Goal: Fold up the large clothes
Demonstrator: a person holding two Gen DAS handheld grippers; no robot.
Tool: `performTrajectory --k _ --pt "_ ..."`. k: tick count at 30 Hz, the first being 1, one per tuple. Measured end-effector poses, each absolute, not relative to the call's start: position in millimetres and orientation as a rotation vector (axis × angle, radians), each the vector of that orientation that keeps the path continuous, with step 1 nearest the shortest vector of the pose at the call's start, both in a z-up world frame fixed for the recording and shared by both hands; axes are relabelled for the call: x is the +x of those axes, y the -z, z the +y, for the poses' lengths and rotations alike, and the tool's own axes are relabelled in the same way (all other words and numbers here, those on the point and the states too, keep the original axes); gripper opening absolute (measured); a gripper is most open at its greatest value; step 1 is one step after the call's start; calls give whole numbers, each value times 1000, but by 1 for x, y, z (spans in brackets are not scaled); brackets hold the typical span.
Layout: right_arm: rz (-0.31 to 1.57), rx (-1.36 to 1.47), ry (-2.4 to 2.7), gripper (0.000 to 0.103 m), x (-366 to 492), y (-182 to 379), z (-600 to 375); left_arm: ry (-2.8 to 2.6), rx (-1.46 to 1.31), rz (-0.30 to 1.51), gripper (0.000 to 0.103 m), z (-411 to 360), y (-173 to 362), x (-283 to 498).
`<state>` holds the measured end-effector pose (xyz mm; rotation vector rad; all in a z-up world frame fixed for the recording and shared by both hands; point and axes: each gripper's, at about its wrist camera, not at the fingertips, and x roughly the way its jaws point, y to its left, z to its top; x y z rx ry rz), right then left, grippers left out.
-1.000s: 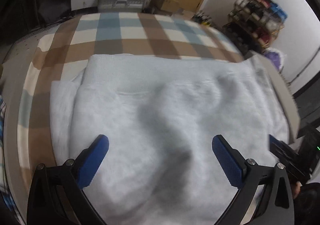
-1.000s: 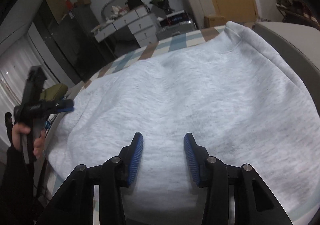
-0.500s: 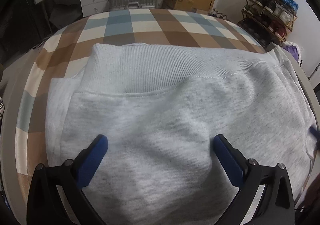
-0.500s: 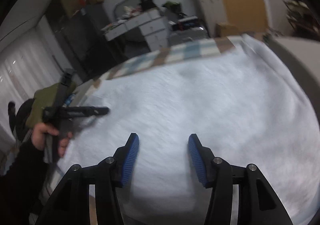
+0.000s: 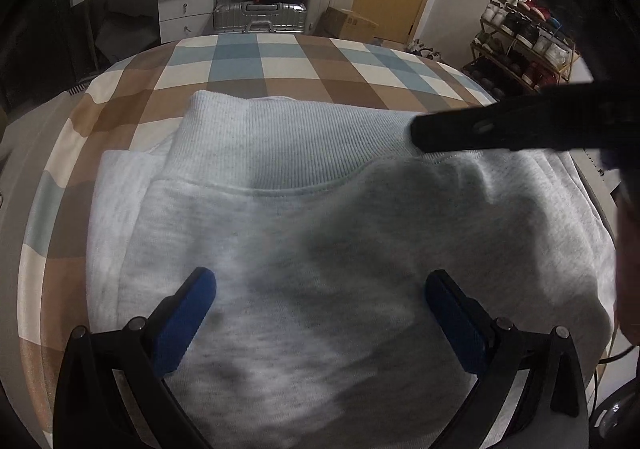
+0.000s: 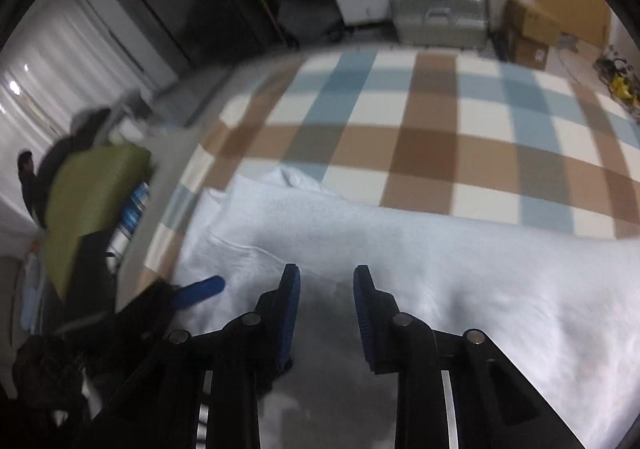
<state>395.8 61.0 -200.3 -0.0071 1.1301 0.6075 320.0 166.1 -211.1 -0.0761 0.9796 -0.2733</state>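
Observation:
A light grey sweatshirt (image 5: 320, 233) lies spread on a checked bed cover (image 5: 280, 65), its ribbed hem band (image 5: 288, 145) at the far side. My left gripper (image 5: 320, 309) is wide open just above the cloth, holding nothing. My right gripper (image 6: 326, 293) is open with a narrower gap, hovering over the sweatshirt (image 6: 440, 261) near its far edge. The right gripper's dark body (image 5: 500, 125) crosses the left wrist view above the hem band. One blue pad of the left gripper (image 6: 200, 289) shows at the left in the right wrist view.
Beyond the bed stand a white drawer desk (image 5: 176, 1), a silver suitcase (image 5: 260, 15), a cardboard box (image 5: 348, 23) and a shoe rack (image 5: 524, 41). A green cushion (image 6: 92, 185) sits off the bed's left edge. The checked cover (image 6: 440, 137) extends past the sweatshirt.
My right gripper has swung from the sweatshirt's side to over its far hem, now crossing the left wrist view. The left gripper stayed open over the cloth and shifted slightly back.

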Motion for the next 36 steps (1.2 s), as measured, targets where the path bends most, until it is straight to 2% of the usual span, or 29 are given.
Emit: performTrajectory --k 4,9,11,19,23,25,26,28,31,36 --pt "1229 -129 -545 26 413 247 80 277 -77 979 102 166 211 321" --pt "1255 -83 -561 25 414 242 68 282 -84 974 102 166 211 322" --pt "1208 -75 -557 29 400 222 58 280 -78 976 102 165 211 322" --pt "1048 -26 -510 30 296 182 -22 267 -60 980 102 163 212 323" --pt "1082 70 -479 32 259 203 -52 251 -32 996 102 160 213 325" --pt "1055 109 -481 32 242 223 -57 237 -46 1077 101 159 209 325" --pt "1021 89 -478 32 238 229 -56 263 -90 1121 100 162 201 320" --pt "950 65 -477 32 234 236 -52 329 -187 1085 100 166 177 300" --pt "985 140 -485 32 238 223 -61 339 -173 1024 100 161 157 259" --pt "878 160 -570 32 201 187 -78 388 -179 1114 100 146 195 221"
